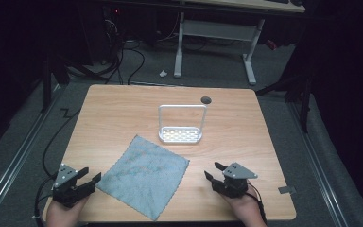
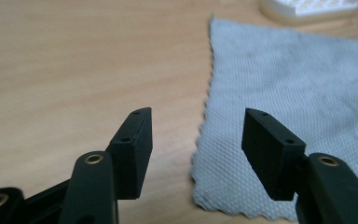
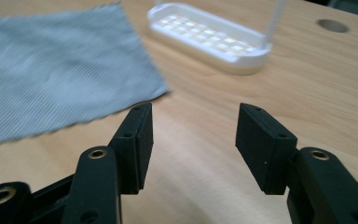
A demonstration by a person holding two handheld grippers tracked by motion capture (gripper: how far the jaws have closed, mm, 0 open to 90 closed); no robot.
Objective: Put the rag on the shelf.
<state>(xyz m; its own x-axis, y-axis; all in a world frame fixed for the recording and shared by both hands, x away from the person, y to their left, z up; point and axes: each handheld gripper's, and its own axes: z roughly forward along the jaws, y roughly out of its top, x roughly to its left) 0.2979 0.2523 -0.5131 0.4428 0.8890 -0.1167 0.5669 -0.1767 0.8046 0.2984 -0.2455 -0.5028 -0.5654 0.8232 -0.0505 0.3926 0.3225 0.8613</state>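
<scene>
A grey-blue cloth (image 1: 142,174) lies flat on the wooden table (image 1: 123,109), turned like a diamond, near the front. My left gripper (image 1: 90,176) rests at the front left, open, just short of the cloth's left corner; in its own view the left gripper (image 2: 196,128) frames the cloth (image 2: 298,93) edge between empty jaws. My right gripper (image 1: 214,170) sits at the front right, open, a short way right of the cloth. In the right gripper view the gripper (image 3: 193,123) holds nothing; the cloth (image 3: 51,65) lies to its left.
A white rack (image 1: 181,134) with a perforated base and a tall thin hoop stands behind the cloth at mid-table; the rack (image 3: 209,39) (image 2: 307,7) shows in both gripper views. A round cable hole (image 1: 206,100) is at the back. Table legs and cables lie beyond the far edge.
</scene>
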